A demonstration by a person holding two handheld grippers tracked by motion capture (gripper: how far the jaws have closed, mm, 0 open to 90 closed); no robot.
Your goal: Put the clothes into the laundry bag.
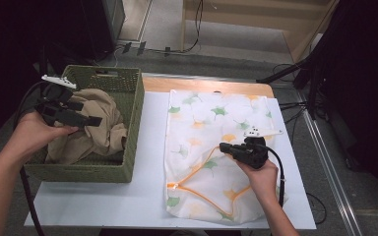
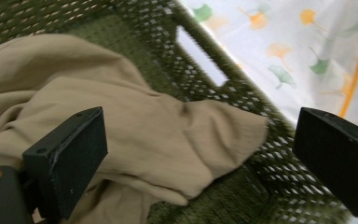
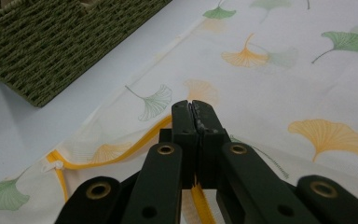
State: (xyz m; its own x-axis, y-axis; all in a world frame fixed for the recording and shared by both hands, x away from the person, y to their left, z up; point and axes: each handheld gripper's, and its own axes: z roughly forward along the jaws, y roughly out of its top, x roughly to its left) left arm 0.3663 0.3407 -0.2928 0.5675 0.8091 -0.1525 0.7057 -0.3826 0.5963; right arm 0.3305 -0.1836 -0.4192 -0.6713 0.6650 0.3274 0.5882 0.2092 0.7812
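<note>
A green woven basket (image 1: 137, 118) stands on the left of the table and holds a crumpled beige cloth (image 1: 98, 132). My left gripper (image 1: 86, 113) hovers over the basket's left part, open, with nothing between its jaws; below them lie the beige cloth (image 2: 135, 126) and the basket wall (image 2: 242, 93). A white mesh bag (image 1: 202, 123) with green and orange leaf prints lies flat to the right. My right gripper (image 1: 223, 146) is shut on the bag's edge at its orange zipper (image 1: 197, 169). The zipper (image 3: 112, 161) runs in under the closed right gripper (image 3: 196, 109), on the bag (image 3: 284, 84).
The white table (image 1: 103, 201) has bare room in front of the basket and a wooden strip (image 1: 202, 84) along its back. Black stand legs (image 1: 295, 73) and cables lie on the floor at the right. The zipper pull (image 3: 56, 165) sits near the bag's corner.
</note>
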